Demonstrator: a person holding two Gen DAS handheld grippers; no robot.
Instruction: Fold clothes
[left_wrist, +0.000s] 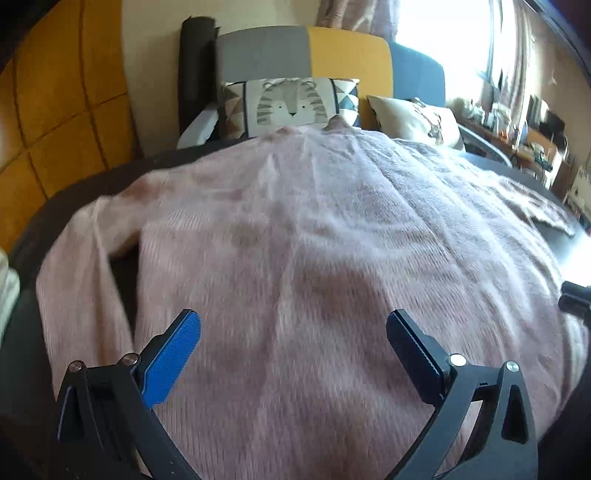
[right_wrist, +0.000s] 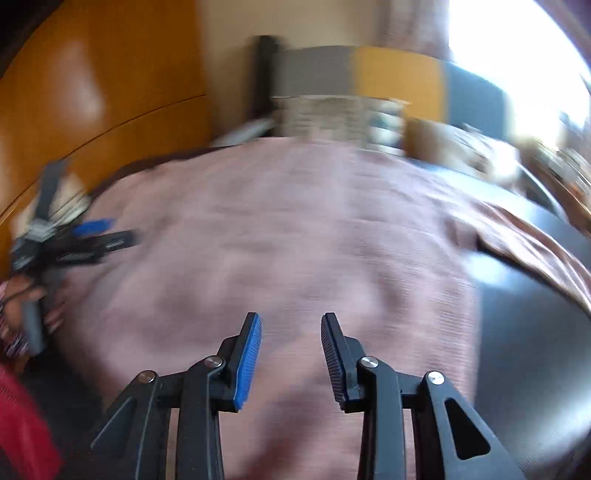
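Left wrist view shows both grippers' jaws spread and empty over the pink sweater (left_wrist: 295, 240) lying flat on the dark tabletop (left_wrist: 576, 243), so the left gripper (left_wrist: 293, 325) or right gripper (right_wrist: 291, 325) could, I judge, snag only the fuzzy top layer and skew a fold, with the sleeve (left_wrist: 74, 266) at 9 o'clock dragging.

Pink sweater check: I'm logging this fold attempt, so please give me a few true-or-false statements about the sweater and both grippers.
1. The pink sweater lies spread out on a dark table. True.
2. The left gripper is clamped on a sleeve. False: it is open above the sweater's body, holding nothing.
3. The right gripper is open and empty. True.
4. The sweater is already folded into a neat stack. False: it lies unfolded, with one sleeve stretched out to the side.
5. A cushion with a tiger face sits behind the table. True.
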